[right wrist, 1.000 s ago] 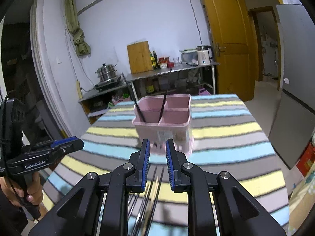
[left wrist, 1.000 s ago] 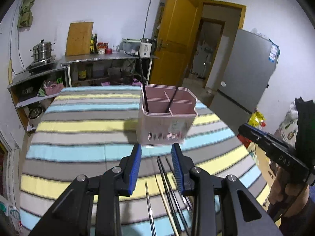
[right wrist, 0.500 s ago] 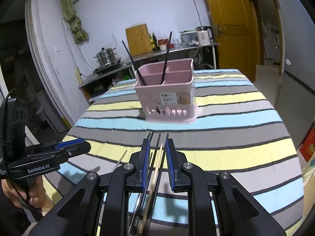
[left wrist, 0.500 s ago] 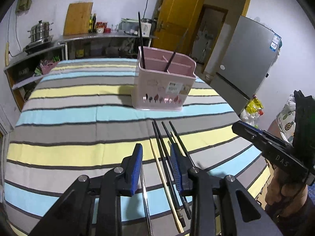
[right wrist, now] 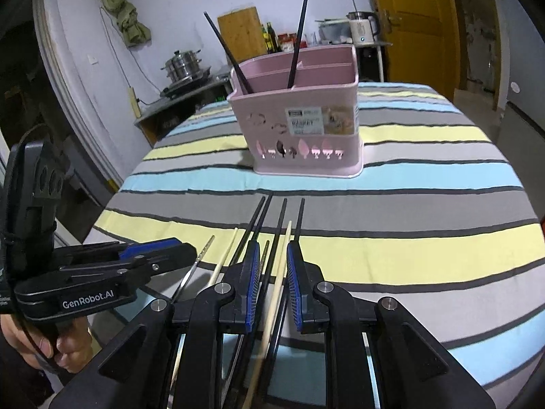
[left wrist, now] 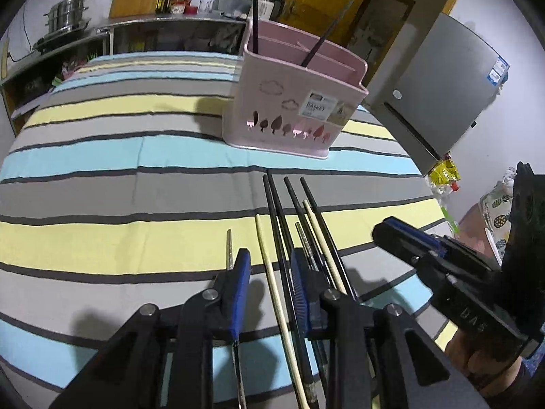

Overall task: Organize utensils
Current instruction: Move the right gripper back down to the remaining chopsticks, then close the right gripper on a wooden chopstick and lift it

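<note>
- My left gripper hangs low over the chopsticks on the striped tablecloth, jaws closing around a pale one, pads clear of it.
- My right gripper stands narrowly parted astride another pale chopstick, gripping nothing.
- The pink utensil basket sits beyond (two black chopsticks already inside).

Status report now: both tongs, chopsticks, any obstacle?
Left tongs closing, over chopsticks, nothing gripped. Right tongs open over them, empty. Pink holder behind; path clear.
</note>
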Demonstrator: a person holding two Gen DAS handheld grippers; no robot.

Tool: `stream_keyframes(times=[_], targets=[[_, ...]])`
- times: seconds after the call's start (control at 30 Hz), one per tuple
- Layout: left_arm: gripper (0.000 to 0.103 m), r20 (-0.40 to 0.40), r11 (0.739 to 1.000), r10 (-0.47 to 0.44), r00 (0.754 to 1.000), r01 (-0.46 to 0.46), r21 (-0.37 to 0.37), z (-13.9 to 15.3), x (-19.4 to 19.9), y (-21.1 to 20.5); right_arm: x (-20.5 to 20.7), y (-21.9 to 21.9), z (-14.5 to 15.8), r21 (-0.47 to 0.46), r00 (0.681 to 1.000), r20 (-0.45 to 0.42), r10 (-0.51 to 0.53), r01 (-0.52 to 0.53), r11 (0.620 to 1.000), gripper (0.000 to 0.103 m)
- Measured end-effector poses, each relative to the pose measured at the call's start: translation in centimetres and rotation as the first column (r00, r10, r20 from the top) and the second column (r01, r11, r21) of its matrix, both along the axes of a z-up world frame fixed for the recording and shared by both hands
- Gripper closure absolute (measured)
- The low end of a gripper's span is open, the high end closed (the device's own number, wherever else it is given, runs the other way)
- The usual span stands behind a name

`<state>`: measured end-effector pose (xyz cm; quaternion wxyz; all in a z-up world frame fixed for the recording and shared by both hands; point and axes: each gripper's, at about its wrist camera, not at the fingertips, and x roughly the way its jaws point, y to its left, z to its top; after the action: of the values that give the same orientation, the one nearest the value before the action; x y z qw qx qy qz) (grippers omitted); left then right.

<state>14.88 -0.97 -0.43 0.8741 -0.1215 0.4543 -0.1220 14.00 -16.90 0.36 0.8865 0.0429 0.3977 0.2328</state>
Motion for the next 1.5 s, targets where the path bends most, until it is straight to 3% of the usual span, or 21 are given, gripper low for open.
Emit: stream_keyframes(times=[0.37,0.83,1.2,1.3,1.5], targets=[[0.079,-0.055,1.000,0.011,0.998,-0.012,0.000,-2.1,2.2,-0.1,3.0,1.2,-2.5,-0.017,0.998,-0.067,0.018,-0.019,1.000,0.093],[0.081,-0.079,1.000,0.016,0.997,-0.015,0.007,-2.7,2.8,0.3,4.8,1.5,-4.5,-0.041,0.992,-0.128,0.013,-0.018,0.999,0.097],[0.082,-0.097,0.997,0.002,0.995,0.005,0.071,-2.8,4.1,-0.9,5.0,1.8,-4.4,-0.095,0.992,-0.130,0.008,-0.020,0.995,0.097],[0.087,-0.094,0.995,0.001,0.996,0.009,0.102,-2.8,4.3,-1.1,5.1,1.8,-4.4,-0.105,0.991,-0.132,0.003,-0.017,0.994,0.097],[0.089,-0.083,0.988,-0.008,0.997,0.020,0.150,-2.8,4.2,-1.7,5.5,2.5,-4.5,-0.143,0.991,-0.135,0.000,-0.019,0.989,0.097]])
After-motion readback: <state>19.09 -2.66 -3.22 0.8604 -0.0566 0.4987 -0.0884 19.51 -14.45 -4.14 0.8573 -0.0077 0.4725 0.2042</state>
